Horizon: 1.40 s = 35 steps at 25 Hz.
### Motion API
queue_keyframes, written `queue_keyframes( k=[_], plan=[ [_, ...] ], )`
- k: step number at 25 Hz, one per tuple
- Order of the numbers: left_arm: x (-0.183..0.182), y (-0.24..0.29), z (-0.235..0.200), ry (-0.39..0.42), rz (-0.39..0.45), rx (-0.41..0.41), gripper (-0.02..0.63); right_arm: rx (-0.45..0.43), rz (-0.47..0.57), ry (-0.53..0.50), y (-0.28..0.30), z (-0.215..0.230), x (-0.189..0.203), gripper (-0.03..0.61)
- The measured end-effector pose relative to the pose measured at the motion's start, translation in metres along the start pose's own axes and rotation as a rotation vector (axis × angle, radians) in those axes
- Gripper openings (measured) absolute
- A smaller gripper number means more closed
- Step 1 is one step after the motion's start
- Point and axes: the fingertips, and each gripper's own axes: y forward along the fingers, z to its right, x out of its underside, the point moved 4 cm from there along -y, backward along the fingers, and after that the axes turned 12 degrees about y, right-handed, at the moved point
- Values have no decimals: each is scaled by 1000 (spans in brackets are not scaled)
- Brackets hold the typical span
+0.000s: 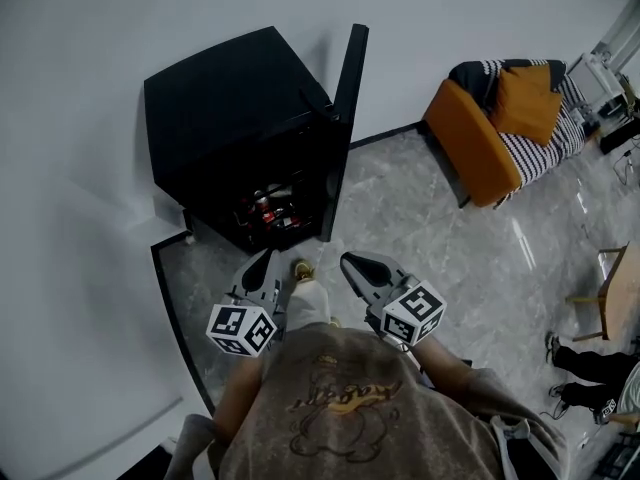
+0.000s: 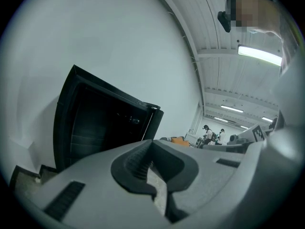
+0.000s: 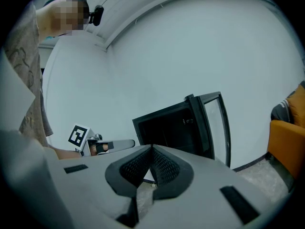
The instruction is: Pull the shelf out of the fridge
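I'm only at the approach: left gripper (image 1: 258, 265) and right gripper (image 1: 352, 264) pinched closed and empty, short of the black box-shaped fridge (image 1: 225, 103), shelf unseen in its dark interior, so next I'd spread a gripper's jaws and reach in.

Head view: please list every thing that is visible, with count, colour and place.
Black box-shaped fridge: one, black, against the white wall, door open.
Red-and-white containers: several, count unclear, inside the fridge.
Orange upholstered armchair: one, orange, upper right.
Orange cushion: one, on the armchair.
Striped black-and-white cover: one, on the armchair.
Light wooden furniture: one, partly cut off, right edge.
Left tongs: one, grey, shut, empty, below the fridge.
Right tongs: one, grey, shut, empty, beside the left tongs.
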Motion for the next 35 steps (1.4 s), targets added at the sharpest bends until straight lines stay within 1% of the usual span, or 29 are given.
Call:
queue_keyframes(
  k=[6, 11, 14, 20, 32, 34, 35],
  plan=[
    [8, 25, -22, -91, -5, 3, 5, 4, -14, 9, 20, 11, -7, 23],
    [17, 45, -41, -238, 40, 2, 5, 13, -31, 21, 32, 21, -8, 23],
    [28, 58, -51, -301, 54, -8, 5, 14, -53, 27, 38, 27, -7, 23],
    [52, 84, -70, -389, 54, -45, 6, 0, -88, 25, 54, 37, -6, 23],
    [105, 123, -111, -583, 102, -124, 8, -5, -143, 38, 76, 58, -6, 23],
    [115, 131, -118, -614, 108, -146, 13, -1, -150, 38, 79, 61, -8, 23],
    [119, 134, -121, -629, 113, -154, 28, 0, -154, 39, 79, 62, -9, 23]
  ],
)
